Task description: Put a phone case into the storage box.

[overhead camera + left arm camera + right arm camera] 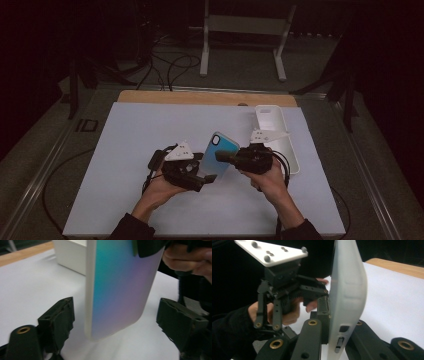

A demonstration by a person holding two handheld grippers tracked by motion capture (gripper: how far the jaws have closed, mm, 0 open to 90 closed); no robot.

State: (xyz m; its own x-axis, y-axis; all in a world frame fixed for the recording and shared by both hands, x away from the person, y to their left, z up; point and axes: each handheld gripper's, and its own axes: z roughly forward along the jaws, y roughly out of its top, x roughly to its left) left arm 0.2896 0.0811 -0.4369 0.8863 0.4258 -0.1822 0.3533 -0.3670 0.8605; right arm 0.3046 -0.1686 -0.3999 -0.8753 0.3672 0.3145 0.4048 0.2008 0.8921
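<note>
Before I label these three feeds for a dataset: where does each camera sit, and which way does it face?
High view: above the person's side, facing forward and down at the table; both forearms show.
Left gripper view: rides the left gripper, facing the phone; its open fingers show.
Right gripper view: rides the right gripper, facing the left hand; its fingers clamp the phone.
All share the phone.

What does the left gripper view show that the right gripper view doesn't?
Left gripper view alone: the phone's shimmering blue-purple back between two spread jaws, and a white box behind it. Right gripper view alone: the phone's pale edge with side buttons pinched between jaws, and the left gripper with its three-cornered plate. Both: the phone, white table sheet, wooden edge.
</note>
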